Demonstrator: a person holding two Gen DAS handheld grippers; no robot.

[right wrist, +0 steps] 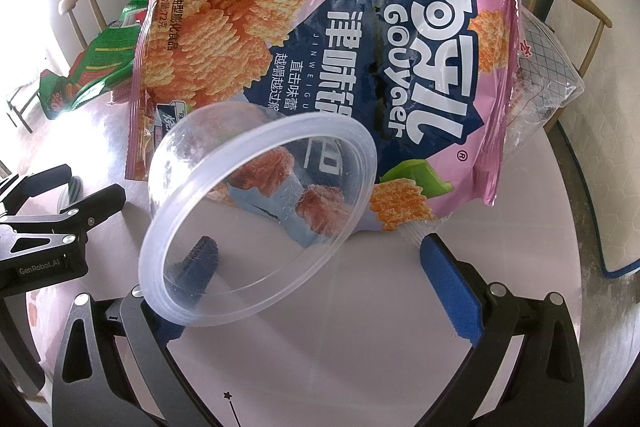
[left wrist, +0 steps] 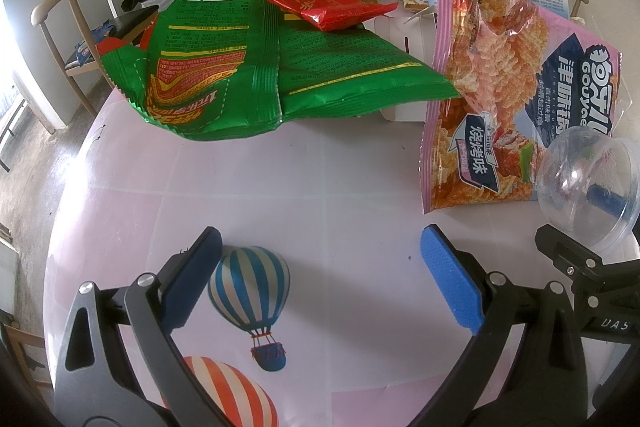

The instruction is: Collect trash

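Right wrist view: clear plastic cup (right wrist: 256,219) was hooked over one finger of the wide-spread right gripper (right wrist: 316,267), blocking the pink snack bag (right wrist: 360,67); left gripper (left wrist: 320,267) was spread wide, empty.

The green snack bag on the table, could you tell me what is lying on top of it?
A red packet lies on the green snack bag, near its far end. Whatever is beneath the bag is covered.

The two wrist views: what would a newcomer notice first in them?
In the right view, a clear plastic cup hangs tilted on the left finger of the open right gripper, before a big pink chip bag. In the left view, a green bag with a red packet on it lies beyond the open left gripper, over a balloon-print tablecloth.
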